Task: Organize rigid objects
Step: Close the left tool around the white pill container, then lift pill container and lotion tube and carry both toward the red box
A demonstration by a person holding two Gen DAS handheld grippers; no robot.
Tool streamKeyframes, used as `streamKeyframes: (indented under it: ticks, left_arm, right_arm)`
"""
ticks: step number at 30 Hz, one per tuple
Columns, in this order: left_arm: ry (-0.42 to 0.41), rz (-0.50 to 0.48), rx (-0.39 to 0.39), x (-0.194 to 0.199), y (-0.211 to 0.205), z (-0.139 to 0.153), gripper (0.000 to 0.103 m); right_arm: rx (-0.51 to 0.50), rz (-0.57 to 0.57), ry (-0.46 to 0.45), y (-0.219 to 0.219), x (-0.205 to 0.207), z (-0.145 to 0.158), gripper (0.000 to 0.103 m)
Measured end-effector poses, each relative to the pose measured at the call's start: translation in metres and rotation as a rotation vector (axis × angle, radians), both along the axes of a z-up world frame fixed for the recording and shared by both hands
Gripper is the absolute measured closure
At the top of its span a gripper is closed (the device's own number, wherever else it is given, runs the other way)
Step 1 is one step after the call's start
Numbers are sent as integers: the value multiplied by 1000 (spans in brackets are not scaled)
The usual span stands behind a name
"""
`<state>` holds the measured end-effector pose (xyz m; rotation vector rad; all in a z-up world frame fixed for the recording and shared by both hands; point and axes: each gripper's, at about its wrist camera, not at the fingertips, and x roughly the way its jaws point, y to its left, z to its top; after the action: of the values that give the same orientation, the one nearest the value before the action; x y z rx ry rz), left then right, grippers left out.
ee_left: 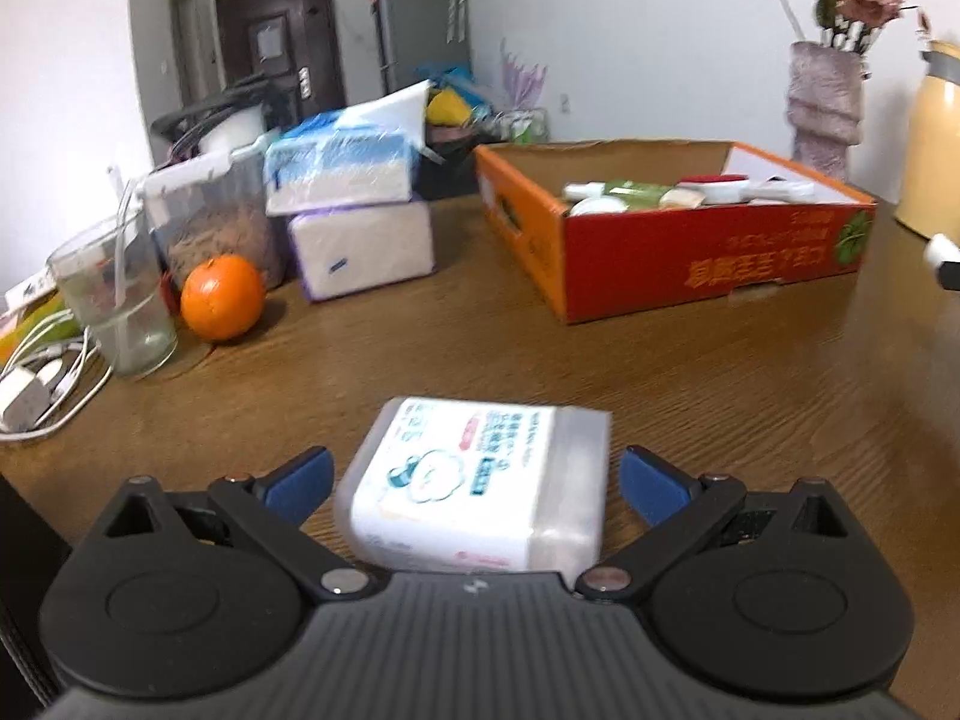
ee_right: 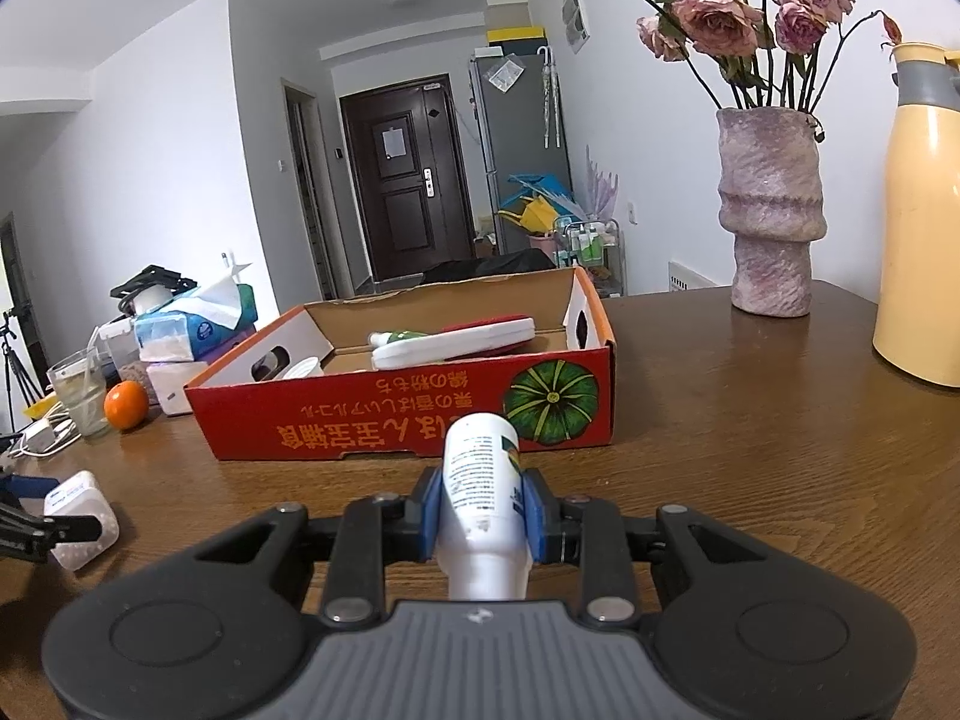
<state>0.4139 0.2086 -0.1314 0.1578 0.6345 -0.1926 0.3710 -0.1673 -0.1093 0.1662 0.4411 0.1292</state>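
1. Left wrist view: left gripper (ee_left: 474, 474) jaws spread wide, white plastic case (ee_left: 480, 486) on the table (ee_left: 720, 390) between them, pads not touching it.
2. Right gripper (ee_right: 480, 504) clamped on a white bottle (ee_right: 480, 480), just before the box.
3. Orange cardboard box (ee_right: 384, 420) holds a green tube (ee_right: 399, 337), a white flat case (ee_right: 462, 339), a round lid (ee_right: 303, 369).
4. Glass (ee_left: 117, 300) has a straw, beside an orange (ee_left: 222, 297).
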Motion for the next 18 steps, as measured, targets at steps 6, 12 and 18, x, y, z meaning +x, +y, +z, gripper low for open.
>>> streamKeyframes:
  ticks: [6, 12, 18]
  left_arm:
    - [-22, -7, -7, -3, -1, 1, 13]
    - [-38, 12, 0, -9, -5, 2, 18]
    - [-54, 62, -12, -19, -12, 6, 20]
  right_arm:
    - [0, 4, -1, 1, 0, 0, 76]
    - [8, 9, -1, 1, -1, 1, 76]
    - [19, 22, -9, 2, -4, 3, 76]
